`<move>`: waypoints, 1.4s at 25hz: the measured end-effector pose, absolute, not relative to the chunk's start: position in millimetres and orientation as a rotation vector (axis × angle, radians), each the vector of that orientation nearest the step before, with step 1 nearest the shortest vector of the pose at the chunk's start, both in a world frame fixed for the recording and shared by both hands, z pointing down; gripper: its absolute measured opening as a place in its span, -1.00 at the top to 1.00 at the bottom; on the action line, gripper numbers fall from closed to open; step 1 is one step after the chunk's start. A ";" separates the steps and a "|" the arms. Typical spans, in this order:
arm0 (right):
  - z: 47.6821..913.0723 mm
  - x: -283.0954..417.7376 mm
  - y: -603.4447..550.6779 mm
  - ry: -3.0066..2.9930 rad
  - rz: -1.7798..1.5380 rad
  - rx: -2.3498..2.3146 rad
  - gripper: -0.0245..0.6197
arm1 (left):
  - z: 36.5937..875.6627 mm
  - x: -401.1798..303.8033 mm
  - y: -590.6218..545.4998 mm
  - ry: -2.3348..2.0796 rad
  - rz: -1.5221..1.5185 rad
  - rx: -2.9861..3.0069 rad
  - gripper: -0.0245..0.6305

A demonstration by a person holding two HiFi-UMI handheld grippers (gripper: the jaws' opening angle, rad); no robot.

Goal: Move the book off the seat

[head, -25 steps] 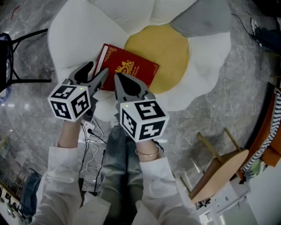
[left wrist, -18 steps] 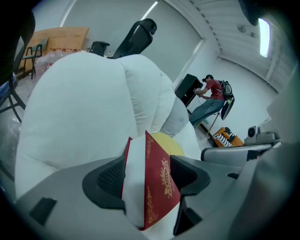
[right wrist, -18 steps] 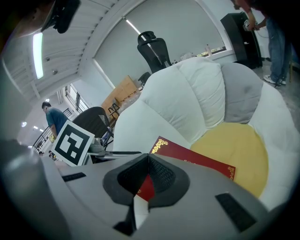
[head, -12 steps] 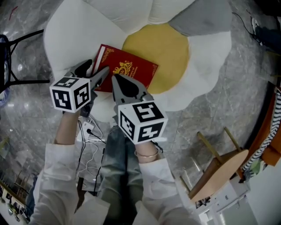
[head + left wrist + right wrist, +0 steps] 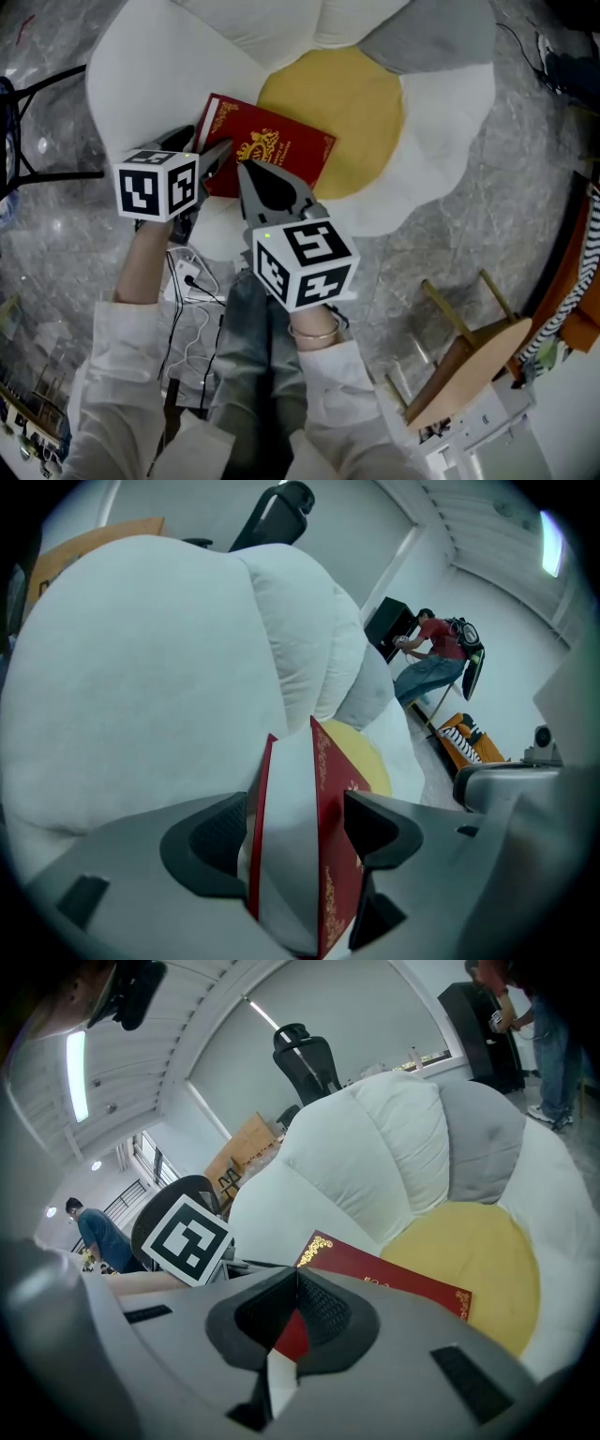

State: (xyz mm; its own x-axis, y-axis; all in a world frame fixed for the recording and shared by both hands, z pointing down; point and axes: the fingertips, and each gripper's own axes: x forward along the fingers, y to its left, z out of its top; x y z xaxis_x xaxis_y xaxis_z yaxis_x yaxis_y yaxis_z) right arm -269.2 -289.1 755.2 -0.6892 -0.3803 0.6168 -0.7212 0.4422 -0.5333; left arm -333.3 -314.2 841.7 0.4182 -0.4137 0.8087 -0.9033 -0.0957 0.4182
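My left tongs (image 5: 300, 825) had just been opening, loosely straddling the edge of the red book (image 5: 281, 150) on the flower cushion (image 5: 141, 75); my right tongs (image 5: 298, 1275) sat closed at its near edge.

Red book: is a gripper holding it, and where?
The right gripper pinches the red book at its near edge. The left gripper, jaws just opening, straddles the book's edge without pressing.

An office-like workroom is showing: an office chair (image 5: 305, 1058) is standing behind the seat (image 5: 356, 1157), a strip light (image 5: 78, 1072) is glowing overhead, and cables (image 5: 192, 314) are trailing across the polished stone floor (image 5: 506, 206).
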 end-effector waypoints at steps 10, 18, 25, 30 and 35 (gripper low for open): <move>754.6 -263.2 -285.9 -2.309 1.147 0.925 0.89 | 851.7 -329.7 -314.2 -1.099 0.613 1.647 -0.03; 756.5 -265.6 -278.0 -2.316 1.152 0.902 0.89 | 857.9 -324.7 -314.7 -1.046 0.593 1.624 -0.05; 756.3 -262.1 -273.8 -2.320 1.158 0.911 0.89 | 858.6 -321.9 -314.9 -1.041 0.596 1.631 -0.05; 753.8 -261.6 -273.4 -2.329 1.162 0.916 0.89 | 857.3 -322.6 -314.7 -1.040 0.595 1.642 -0.05; 753.5 -260.9 -272.0 -2.332 1.163 0.925 0.89 | 854.4 -322.3 -311.9 -1.020 0.597 1.662 -0.05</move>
